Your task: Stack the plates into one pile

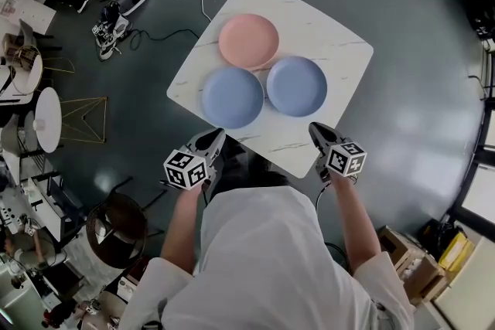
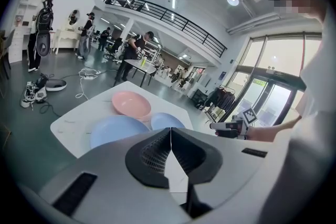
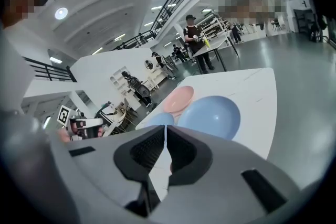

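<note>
The left gripper [image 1: 215, 138] and the right gripper [image 1: 318, 132] hung by the table's [image 1: 329, 42] near edge, jaws pressed together, empty. Beyond lay the left blue plate [image 1: 233, 97], the right blue plate [image 1: 296, 85], then the pink plate [image 1: 248, 40]. They looked stiff, light and slick, best pinched at the rim.

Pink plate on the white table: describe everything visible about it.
The round pale pink plate is shallow with a raised rim, smooth, plastic-looking and empty. It lies flat, right side up, on the white marble-patterned table, toward its far side from the person. Its near edge reaches the left blue plate and the right blue plate; touching or just close, I cannot tell.
</note>
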{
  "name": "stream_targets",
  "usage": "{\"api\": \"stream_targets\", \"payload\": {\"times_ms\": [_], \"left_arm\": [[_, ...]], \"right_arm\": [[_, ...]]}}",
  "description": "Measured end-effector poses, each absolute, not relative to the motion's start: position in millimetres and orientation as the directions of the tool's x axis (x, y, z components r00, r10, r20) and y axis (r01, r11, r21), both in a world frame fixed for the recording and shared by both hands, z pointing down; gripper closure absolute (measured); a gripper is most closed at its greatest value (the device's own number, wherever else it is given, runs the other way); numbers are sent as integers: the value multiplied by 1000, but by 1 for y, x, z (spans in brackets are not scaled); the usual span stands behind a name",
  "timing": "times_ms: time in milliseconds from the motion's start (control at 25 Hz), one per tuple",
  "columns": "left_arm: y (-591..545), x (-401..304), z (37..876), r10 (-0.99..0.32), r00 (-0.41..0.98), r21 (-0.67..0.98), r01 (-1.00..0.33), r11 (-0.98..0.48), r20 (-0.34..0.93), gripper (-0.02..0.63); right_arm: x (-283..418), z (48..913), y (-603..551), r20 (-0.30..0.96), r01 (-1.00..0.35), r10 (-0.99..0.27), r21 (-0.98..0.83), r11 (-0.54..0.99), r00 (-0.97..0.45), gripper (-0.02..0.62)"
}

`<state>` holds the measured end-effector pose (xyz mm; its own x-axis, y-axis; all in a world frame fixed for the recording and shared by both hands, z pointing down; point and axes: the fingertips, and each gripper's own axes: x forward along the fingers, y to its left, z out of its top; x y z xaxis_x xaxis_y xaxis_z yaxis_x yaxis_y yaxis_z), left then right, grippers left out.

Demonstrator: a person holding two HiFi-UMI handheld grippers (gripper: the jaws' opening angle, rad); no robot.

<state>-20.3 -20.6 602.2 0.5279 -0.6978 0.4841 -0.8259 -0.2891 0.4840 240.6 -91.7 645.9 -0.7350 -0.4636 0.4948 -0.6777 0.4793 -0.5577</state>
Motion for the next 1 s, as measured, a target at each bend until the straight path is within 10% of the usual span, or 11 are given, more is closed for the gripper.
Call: {"api": "stream_targets", "payload": {"times_ms": [1000], "left_arm": [[-52,-16,658,-557,630,558,-765,-322,542,592]], "right_arm": [[283,779,-111,691,-777,-402,-624,89,-601,526]]}}
